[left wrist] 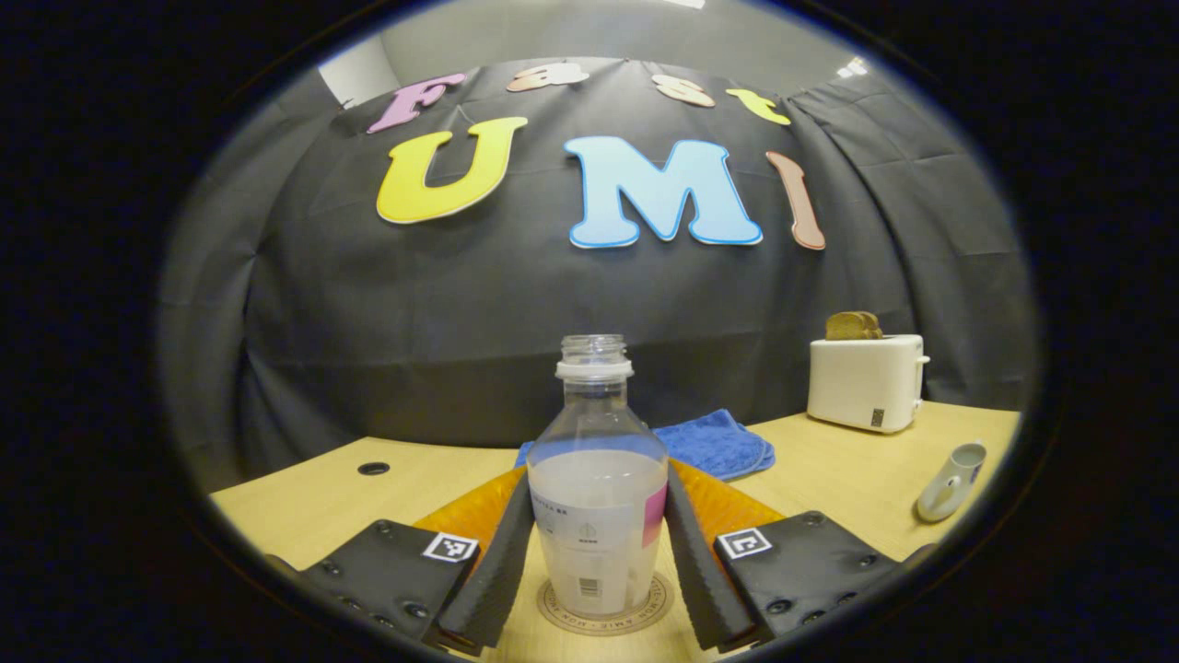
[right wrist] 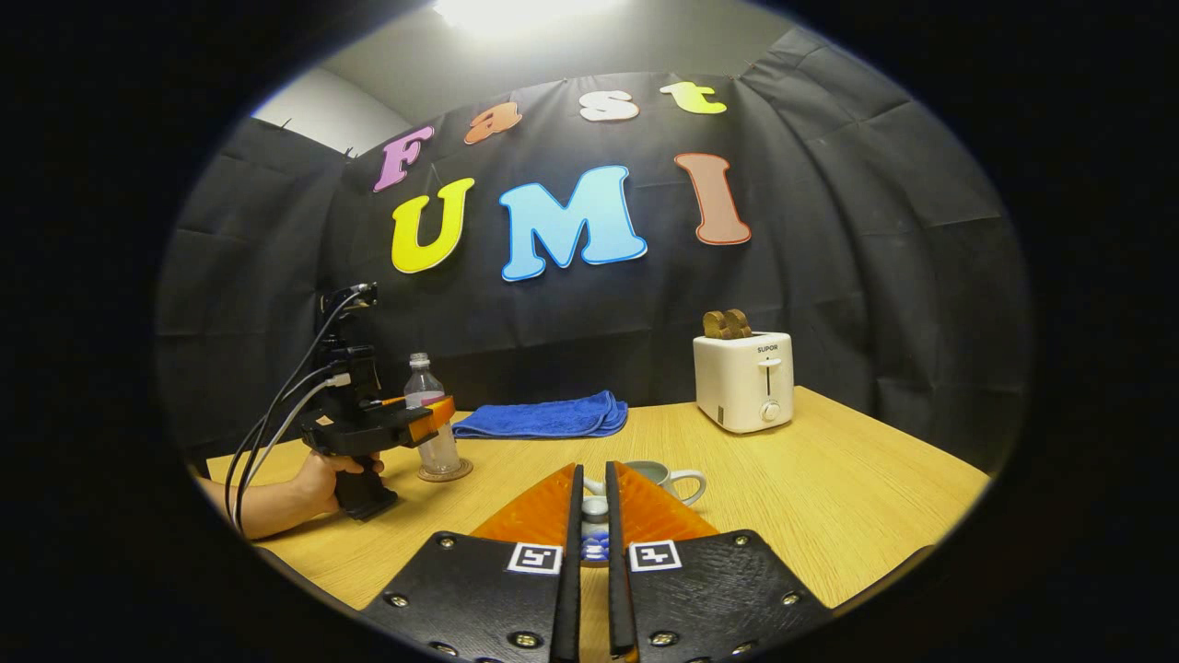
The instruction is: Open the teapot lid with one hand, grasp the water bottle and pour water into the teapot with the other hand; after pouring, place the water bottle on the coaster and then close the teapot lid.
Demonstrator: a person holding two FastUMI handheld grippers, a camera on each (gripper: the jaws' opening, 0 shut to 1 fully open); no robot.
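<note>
A clear, uncapped water bottle (left wrist: 599, 497), partly filled, stands upright on a round coaster (left wrist: 564, 617). My left gripper (left wrist: 599, 474) has a finger against each side of it. In the right gripper view that gripper (right wrist: 440, 412) is at the far left, around the bottle (right wrist: 442, 451) on the coaster (right wrist: 444, 475). My right gripper (right wrist: 594, 470) is shut on the small teapot lid (right wrist: 594, 508) by its knob. Just beyond the fingers stands the pale teapot (right wrist: 659, 477) with its handle to the right. In the left gripper view the teapot (left wrist: 953, 479) stands with its top open.
A white toaster (right wrist: 741, 382) holding bread stands at the back right of the wooden table (right wrist: 829, 488). A folded blue towel (right wrist: 543, 416) lies by the wall. A hand (right wrist: 313, 488) with trailing cables holds the left gripper. A round hole (left wrist: 373, 468) is in the tabletop.
</note>
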